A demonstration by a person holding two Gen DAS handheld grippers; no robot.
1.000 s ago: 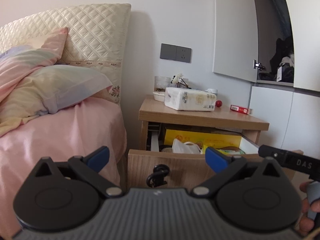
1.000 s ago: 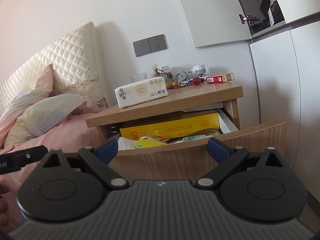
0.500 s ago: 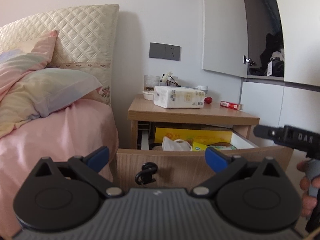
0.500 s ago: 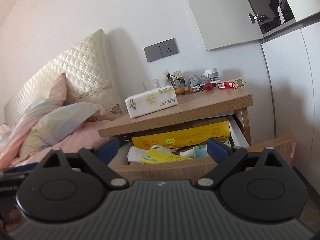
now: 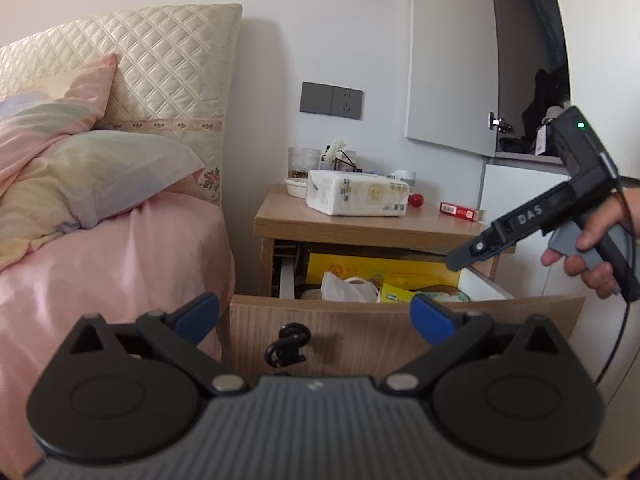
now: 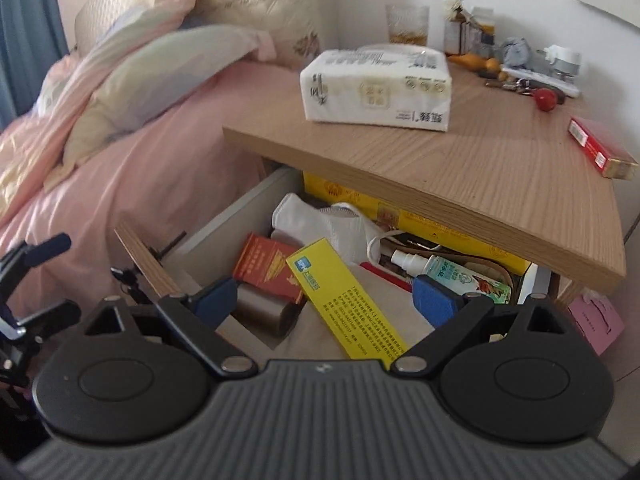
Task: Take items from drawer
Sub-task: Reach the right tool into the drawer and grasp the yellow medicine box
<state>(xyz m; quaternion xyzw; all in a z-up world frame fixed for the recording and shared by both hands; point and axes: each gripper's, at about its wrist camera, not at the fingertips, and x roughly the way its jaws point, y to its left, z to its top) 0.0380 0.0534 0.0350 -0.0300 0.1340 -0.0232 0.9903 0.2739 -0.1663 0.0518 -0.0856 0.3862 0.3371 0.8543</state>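
Drawer of pale wood [image 6: 149,265], pulled out from under the top of the wooden bedside table [image 6: 492,168], stands open with its contents in plain sight. A long yellow cardboard box [image 6: 347,300] lies slantwise across the middle, its near end pointing toward the right gripper [image 6: 326,300]. To the left of it sits an orange-red carton [image 6: 267,265], and just in front of that a brown metallic cylinder [image 6: 262,314] lies on its side. A white folded face mask [image 6: 320,224] rests farther back, and a small white spray bottle with a green label [image 6: 444,271] lies to the right. Behind them all a large flat yellow box [image 6: 440,232] runs along the back of the drawer, under the tabletop.

The right gripper hangs over the drawer, its blue-tipped jaws spread wide and holding nothing, with the long yellow box showing between them. The left gripper [image 5: 316,316] sits lower, in front of the drawer's front panel, jaws likewise spread and empty; a black ring-shaped pull [image 5: 289,345] on that panel shows between its fingers.

On the tabletop stand a white soft pack of tissues [image 6: 376,88], a red flat packet [image 6: 600,152] near the right edge, a small red ball [image 6: 545,98] and a glass tumbler [image 6: 407,24]. A bed with a pink sheet [image 5: 100,264] adjoins the table on the left.
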